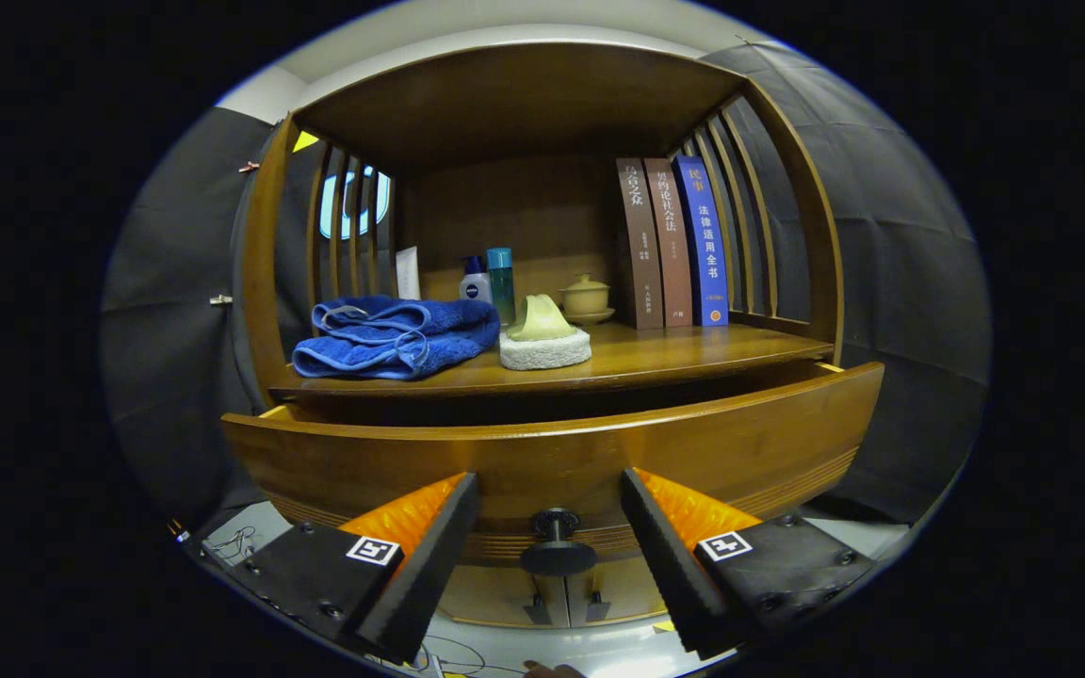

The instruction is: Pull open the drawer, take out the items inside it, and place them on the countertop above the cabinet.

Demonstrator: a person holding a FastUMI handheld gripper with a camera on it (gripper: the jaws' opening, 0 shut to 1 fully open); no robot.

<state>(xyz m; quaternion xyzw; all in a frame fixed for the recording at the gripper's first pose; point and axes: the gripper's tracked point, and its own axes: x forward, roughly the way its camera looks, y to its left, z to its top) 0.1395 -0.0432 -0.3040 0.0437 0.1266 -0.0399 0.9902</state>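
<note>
The wooden drawer (552, 447) of the cabinet stands pulled out a little, its curved front facing me. Its inside is dark and hidden from this angle. A black round knob (557, 546) juts from the drawer front and sits between my fingers. My gripper (550, 504) is open, its black and orange fingers (429, 546) on either side of the knob, not touching it. Above the drawer is the countertop (655, 353) of the cabinet.
On the countertop lie a folded blue towel (396, 337), a green item on a white sponge (544, 334), bottles (489, 278), a small lidded pot (586, 297) and three upright books (672, 243). Slatted side walls (740, 217) and a roof enclose the shelf. Lower cabinet doors (561, 593) show beneath.
</note>
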